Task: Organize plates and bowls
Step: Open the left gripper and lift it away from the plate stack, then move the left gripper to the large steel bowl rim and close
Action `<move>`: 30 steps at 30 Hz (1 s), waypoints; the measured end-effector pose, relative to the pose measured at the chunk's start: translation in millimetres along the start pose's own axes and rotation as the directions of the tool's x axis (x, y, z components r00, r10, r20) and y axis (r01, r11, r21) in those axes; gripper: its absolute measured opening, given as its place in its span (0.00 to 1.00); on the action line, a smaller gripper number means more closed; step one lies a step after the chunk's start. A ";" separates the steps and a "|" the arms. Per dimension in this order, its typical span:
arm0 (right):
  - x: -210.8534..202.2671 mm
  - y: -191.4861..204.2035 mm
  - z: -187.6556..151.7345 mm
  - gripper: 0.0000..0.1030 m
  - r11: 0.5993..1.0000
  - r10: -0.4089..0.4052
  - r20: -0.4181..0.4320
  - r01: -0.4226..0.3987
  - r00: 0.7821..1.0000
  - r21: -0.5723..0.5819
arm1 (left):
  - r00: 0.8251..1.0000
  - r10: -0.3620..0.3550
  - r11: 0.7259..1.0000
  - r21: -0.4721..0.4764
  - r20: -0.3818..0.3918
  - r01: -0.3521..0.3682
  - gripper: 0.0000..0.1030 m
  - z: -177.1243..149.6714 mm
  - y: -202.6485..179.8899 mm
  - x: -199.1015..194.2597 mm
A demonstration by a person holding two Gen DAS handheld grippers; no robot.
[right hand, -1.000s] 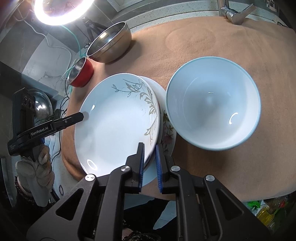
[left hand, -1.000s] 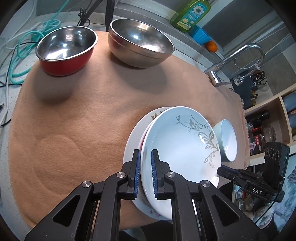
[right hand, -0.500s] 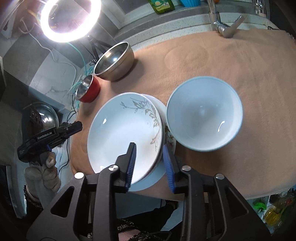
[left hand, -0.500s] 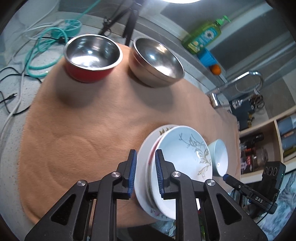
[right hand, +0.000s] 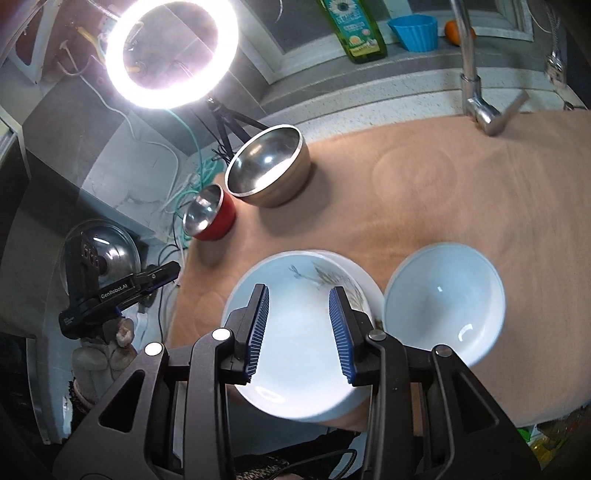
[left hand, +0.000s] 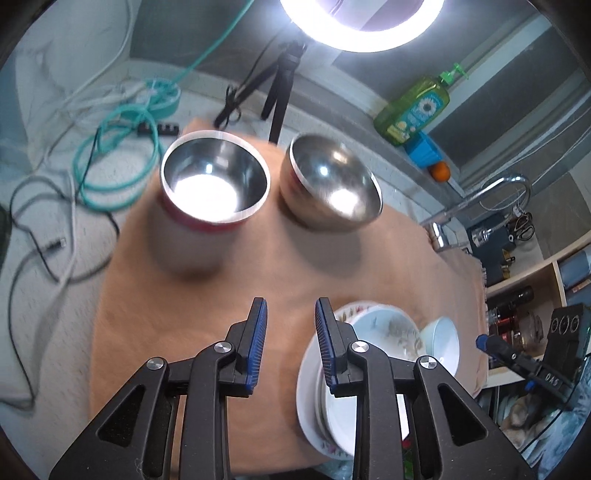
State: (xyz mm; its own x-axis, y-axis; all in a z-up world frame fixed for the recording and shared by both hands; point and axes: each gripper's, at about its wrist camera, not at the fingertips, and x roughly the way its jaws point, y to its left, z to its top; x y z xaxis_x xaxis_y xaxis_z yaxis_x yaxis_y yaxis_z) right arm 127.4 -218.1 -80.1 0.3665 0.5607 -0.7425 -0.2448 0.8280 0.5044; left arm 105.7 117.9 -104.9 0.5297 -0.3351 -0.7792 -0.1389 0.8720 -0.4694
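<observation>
A white leaf-patterned plate (right hand: 299,354) lies stacked on a flowered plate (left hand: 308,413) at the front edge of the tan cloth; it also shows in the left wrist view (left hand: 380,332). A pale blue bowl (right hand: 445,302) sits right of the stack, also in the left wrist view (left hand: 443,341). A red steel-lined bowl (left hand: 214,184) and a plain steel bowl (left hand: 332,188) stand at the back. My left gripper (left hand: 288,347) is open and empty, raised left of the stack. My right gripper (right hand: 299,328) is open and empty above the plates.
A tan cloth (right hand: 424,206) covers the counter. A ring light on a tripod (right hand: 171,55), cables (left hand: 110,162), a green soap bottle (left hand: 413,110), a blue cup (right hand: 413,31), a tap (right hand: 476,88) and shelves (left hand: 535,288) surround it.
Both grippers have opened, let go of the leaf-patterned plate, and pulled back and up. The plate now rests on the flowered plate.
</observation>
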 end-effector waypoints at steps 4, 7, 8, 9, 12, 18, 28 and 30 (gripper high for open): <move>3.6 16.3 31.4 0.34 0.999 0.006 0.023 -0.005 1.000 -0.032 | 0.999 0.017 0.999 0.043 0.036 -0.018 0.24 25.6 -4.4 -3.4; 12.7 26.0 54.4 0.34 0.998 -0.010 0.037 0.012 0.999 -0.065 | 0.999 0.009 0.999 0.052 0.041 -0.012 0.24 49.1 -4.5 1.8; 17.6 29.0 61.7 0.34 0.998 -0.006 0.034 0.009 0.999 -0.069 | 0.999 0.007 0.999 0.052 0.040 -0.009 0.24 54.0 -3.9 3.6; 22.2 30.2 67.7 0.34 0.998 -0.004 0.029 0.006 1.000 -0.067 | 0.999 0.004 0.999 0.053 0.034 -0.006 0.24 62.9 -4.2 8.8; 43.5 30.0 89.4 0.34 0.999 -0.001 0.010 0.002 1.000 -0.041 | 1.000 0.008 0.999 0.052 0.019 -0.009 0.24 82.9 -4.9 24.1; 84.8 25.7 116.0 0.34 1.000 -0.021 -0.024 0.021 0.999 -0.002 | 0.999 0.049 0.997 0.052 -0.008 -0.048 0.24 116.7 -1.6 56.3; 139.7 3.9 142.8 0.34 0.996 -0.057 -0.086 0.062 0.995 0.064 | 0.994 0.073 0.996 0.056 -0.079 -0.069 0.24 143.5 -0.5 101.8; 147.3 1.1 146.4 0.34 0.996 -0.062 -0.095 0.068 0.994 0.065 | 0.993 0.084 0.995 0.063 -0.082 -0.079 0.24 145.7 -0.6 104.9</move>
State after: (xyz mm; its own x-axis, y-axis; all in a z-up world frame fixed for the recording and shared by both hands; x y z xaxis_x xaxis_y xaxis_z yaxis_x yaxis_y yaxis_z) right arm 312.5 -135.0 -124.4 0.2937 0.5063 -0.8108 -0.1606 0.8623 0.4803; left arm 283.3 134.2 -125.9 0.4461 -0.2891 -0.8470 -0.1272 0.9163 -0.3797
